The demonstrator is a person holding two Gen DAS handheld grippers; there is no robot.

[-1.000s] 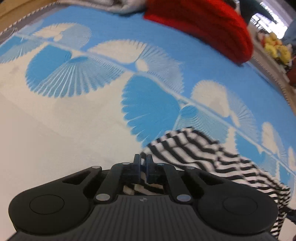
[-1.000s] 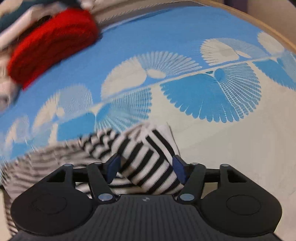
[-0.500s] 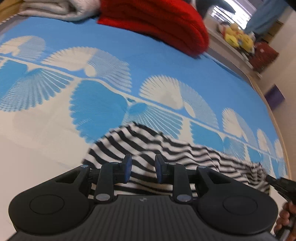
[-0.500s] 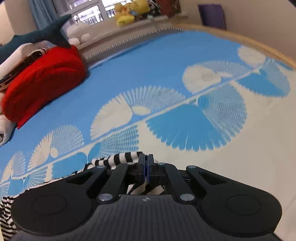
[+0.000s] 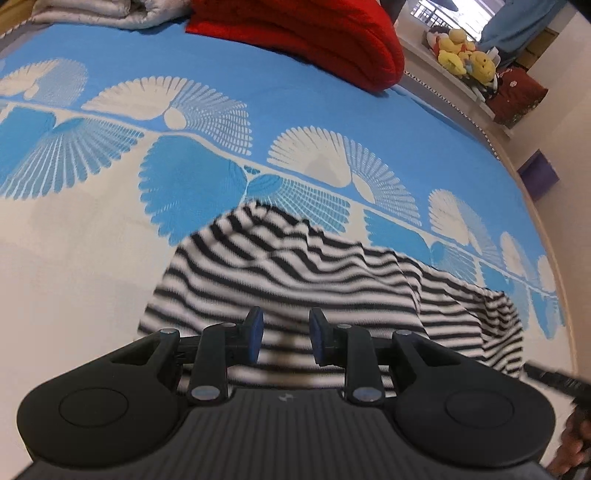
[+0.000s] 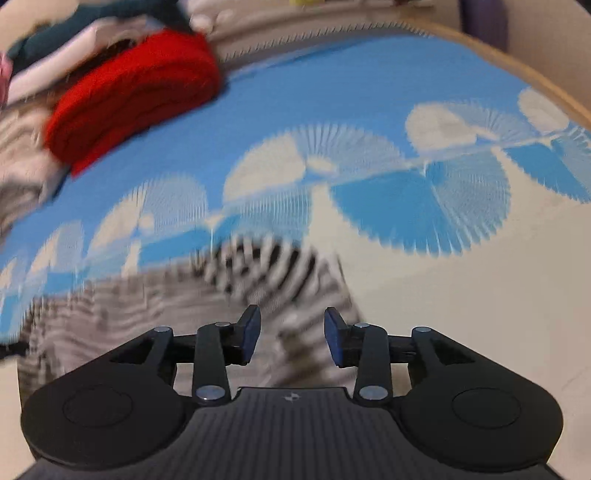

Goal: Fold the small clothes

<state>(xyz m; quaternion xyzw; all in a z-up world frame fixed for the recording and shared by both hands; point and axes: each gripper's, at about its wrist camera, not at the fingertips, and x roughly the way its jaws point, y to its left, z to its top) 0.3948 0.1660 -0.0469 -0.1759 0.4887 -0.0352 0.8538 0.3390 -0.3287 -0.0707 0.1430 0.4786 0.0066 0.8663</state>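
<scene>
A black-and-white striped garment [image 5: 332, 280] lies spread on the blue-and-white patterned bed cover [image 5: 332, 110]. My left gripper [image 5: 284, 341] is open just above the garment's near edge, holding nothing. In the right wrist view the same striped garment [image 6: 266, 280] is blurred by motion. My right gripper [image 6: 291, 339] is open above its right end, with cloth showing between the blue pads [image 6: 334, 339] but not clamped.
A folded red knit [image 5: 314, 33] lies at the far side of the bed, also in the right wrist view [image 6: 133, 96]. A grey-white blanket [image 5: 92, 13] lies beside it. Yellow plush toys [image 5: 461, 59] sit on a ledge. The bed's wooden edge [image 6: 517, 70] curves at right.
My left gripper, shut on the cloth a second ago, opened and stays open. My right gripper shut on the garment half a second ago and has now opened; the view is moving.
</scene>
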